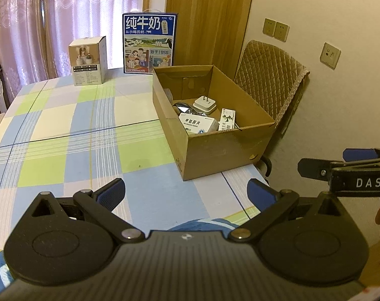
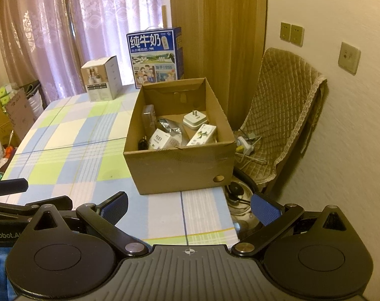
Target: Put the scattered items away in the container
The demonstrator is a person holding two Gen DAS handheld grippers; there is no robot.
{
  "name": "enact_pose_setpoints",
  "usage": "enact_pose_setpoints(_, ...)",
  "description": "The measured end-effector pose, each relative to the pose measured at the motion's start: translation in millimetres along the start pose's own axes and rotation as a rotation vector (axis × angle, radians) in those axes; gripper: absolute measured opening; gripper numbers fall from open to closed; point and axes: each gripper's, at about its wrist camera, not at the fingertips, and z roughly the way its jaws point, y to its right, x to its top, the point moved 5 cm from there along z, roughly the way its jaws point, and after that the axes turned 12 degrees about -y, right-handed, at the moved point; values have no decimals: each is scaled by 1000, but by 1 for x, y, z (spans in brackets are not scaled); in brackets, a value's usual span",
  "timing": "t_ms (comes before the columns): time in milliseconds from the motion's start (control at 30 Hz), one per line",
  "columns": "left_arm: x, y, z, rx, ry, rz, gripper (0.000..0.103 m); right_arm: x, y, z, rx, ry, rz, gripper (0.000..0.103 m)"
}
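Table (image 1: 64,135), filled cardboard box (image 1: 215,150)

Blue milk carton (image 1: 150,42) and white box (image 1: 87,61) near curtains (image 1: 39,25), quilted chair (image 1: 270,75) beside

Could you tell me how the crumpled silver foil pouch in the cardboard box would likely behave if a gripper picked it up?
The silver foil pouch looks creased and shiny, so it would probably flex rather than hold shape, and may slip between pads. It appears flat, so likely light. It lies wedged among the medicine boxes in the cardboard box, so lifting it could nudge them.
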Motion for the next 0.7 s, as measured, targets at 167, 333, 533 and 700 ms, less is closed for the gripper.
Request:
enact_pose_setpoints(167,0,-1,1,0,-3,-3,102,0,-2,1,2,-2,-2,101)
enact_pose_setpoints(333,-2,-2,2,2,-5,-5,102,0,-5,2,4,-3,-6,101)
enact_pose_setpoints(533,-1,-3,3,-3,-5,-10,102,0,-5,2,5,-5,-9,101)
enact_pose_setpoints(700,0,-5,3,-4,-4,-13,102,0,-7,2,7,-7,-15,101)
